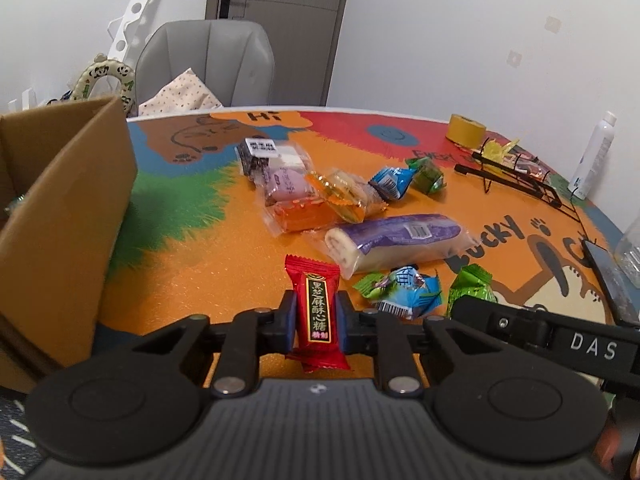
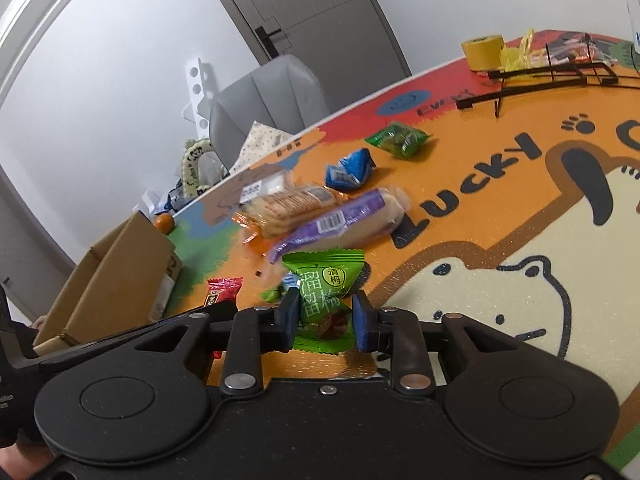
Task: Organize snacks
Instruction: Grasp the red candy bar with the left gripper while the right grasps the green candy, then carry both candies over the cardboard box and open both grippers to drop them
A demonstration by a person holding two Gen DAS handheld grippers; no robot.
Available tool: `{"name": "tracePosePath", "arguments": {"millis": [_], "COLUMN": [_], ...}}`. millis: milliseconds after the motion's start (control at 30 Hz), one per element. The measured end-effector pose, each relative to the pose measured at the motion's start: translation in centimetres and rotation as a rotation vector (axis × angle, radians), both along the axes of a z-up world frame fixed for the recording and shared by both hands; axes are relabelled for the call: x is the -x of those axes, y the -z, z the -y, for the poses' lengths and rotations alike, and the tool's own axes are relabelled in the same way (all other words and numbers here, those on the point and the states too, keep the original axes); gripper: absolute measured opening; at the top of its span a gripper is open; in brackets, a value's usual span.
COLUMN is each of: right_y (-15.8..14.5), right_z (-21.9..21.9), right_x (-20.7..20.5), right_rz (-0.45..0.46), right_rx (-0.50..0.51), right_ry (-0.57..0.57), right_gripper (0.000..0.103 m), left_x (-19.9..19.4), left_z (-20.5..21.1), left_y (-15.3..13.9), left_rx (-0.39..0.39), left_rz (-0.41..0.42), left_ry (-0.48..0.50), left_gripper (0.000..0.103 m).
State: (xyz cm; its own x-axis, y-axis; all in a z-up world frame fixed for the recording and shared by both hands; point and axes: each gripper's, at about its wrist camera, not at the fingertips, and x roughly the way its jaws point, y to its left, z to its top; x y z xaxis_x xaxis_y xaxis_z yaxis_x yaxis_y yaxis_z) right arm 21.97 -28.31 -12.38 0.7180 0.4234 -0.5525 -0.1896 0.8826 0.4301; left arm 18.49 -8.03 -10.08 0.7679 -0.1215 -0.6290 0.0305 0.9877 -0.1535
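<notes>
Left gripper [image 1: 316, 322]: clamped mid-body on red sesame candy [image 1: 316, 312], above the table mat [image 1: 240, 248].
Right gripper [image 2: 326, 320]: clamped on green plum candy [image 2: 324, 292].
Handling: light, crinkly, slippery wrappers; grip the filled middle.

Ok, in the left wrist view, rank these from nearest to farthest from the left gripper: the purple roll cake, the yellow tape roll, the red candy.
1. red candy, clamped in the left gripper.
2. purple roll cake, mid-table, slightly right.
3. yellow tape roll, far right edge of the table.
</notes>
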Motion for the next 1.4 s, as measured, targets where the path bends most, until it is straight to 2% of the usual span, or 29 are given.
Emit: {"name": "tracePosePath", "arguments": {"millis": [600,967,1400], "right_y": [-4.8,-7.8,-9.1], "right_z": [-3.2,-6.9,-12.5], "right_x": [2.1,2.1,1.2], "right_rz": [0.078,0.105,0.124], "right_rx": [-0.046,-0.062,-0.017], "right_ry": [-0.084,-0.150,-0.225], "right_gripper": [0.026,0.026,0.026], "left_x": [4.3,5.7,6.4], "left_z": [-3.6,-8.3,-15.1], "left_y": [-6.6,-9.7,-10.3], "left_rx": [0.043,0.059,0.105], "left_rz": [0.137,0.209,0.238], "left_ry": [-0.022,-0.098,-0.230], "left_gripper": [0.019,0.019,0.019]}}
